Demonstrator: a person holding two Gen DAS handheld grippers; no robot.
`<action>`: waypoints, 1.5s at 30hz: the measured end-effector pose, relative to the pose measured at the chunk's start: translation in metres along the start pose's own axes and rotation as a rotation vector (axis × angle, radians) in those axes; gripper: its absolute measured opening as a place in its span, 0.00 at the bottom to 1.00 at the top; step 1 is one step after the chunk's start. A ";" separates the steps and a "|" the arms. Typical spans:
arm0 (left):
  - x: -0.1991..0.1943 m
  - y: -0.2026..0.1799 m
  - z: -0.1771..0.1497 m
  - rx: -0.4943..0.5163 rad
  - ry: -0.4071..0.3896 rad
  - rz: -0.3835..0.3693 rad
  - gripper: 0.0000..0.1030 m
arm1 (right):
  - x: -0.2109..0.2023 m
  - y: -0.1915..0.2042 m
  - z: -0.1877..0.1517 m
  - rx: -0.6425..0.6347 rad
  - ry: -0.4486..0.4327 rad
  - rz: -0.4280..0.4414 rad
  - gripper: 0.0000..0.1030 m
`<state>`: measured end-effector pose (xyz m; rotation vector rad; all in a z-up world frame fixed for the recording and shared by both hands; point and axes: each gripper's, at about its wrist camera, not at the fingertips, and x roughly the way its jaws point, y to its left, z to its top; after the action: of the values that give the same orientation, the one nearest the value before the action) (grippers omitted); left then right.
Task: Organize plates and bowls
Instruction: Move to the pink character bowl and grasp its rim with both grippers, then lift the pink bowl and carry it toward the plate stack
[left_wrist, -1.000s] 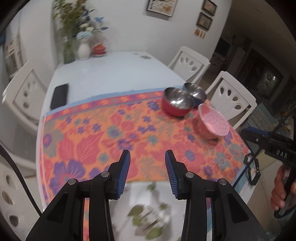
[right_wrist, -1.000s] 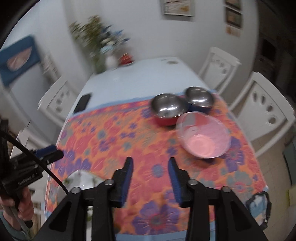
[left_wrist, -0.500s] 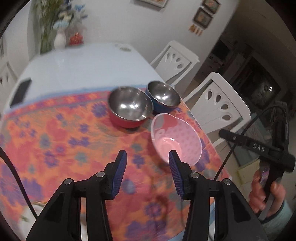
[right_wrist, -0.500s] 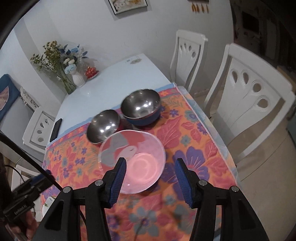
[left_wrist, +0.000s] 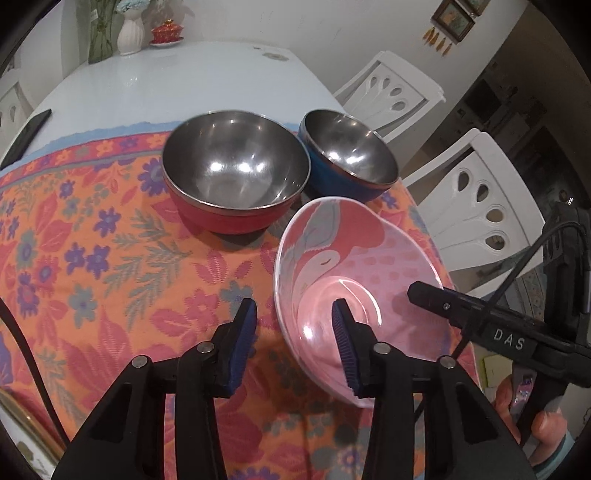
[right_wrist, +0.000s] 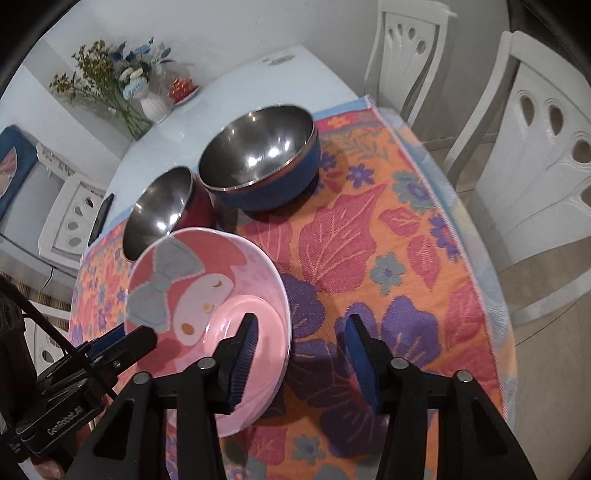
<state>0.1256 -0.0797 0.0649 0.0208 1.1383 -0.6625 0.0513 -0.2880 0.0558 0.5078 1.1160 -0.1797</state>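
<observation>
Left wrist view: left gripper (left_wrist: 293, 317) jaws wide apart, holding nothing, straddling the near rim of the tilted pink plastic bowl with a cartoon character print (left_wrist: 354, 273), one finger inside it, one outside over the orange floral tablecloth (left_wrist: 92, 258). The bowl sits tipped up on the cloth at the table's right edge, empty. Behind it a red-sided stainless steel bowl (left_wrist: 234, 181) and a blue-sided stainless steel bowl (left_wrist: 349, 155) stand upright just beside each other, both empty. Black phone (left_wrist: 26, 138) lies on the bare white table (left_wrist: 166, 85). Right wrist view: right gripper (right_wrist: 303, 336) also wide open and empty, its left finger inside the pink bowl (right_wrist: 207, 291), the other outside over the cloth, so the far rim sits between the jaws. Likely step: pinch the pink bowl's rim to lift it for stacking. To do it well, close squarely on the wall, one gripper only, and lift slowly since the tilted bowl may rock or slide on the cloth.
</observation>
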 end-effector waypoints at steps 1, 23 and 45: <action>0.003 0.001 0.000 -0.009 0.002 -0.001 0.35 | 0.004 0.000 0.001 -0.004 0.007 0.003 0.41; 0.016 -0.005 -0.014 -0.017 0.010 -0.019 0.14 | 0.027 0.017 -0.013 -0.059 0.048 0.028 0.12; -0.069 -0.030 -0.077 0.093 -0.011 0.005 0.14 | -0.049 0.042 -0.088 -0.146 0.112 0.039 0.13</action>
<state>0.0297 -0.0454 0.0982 0.0991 1.0958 -0.7094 -0.0254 -0.2143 0.0817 0.4127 1.2174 -0.0359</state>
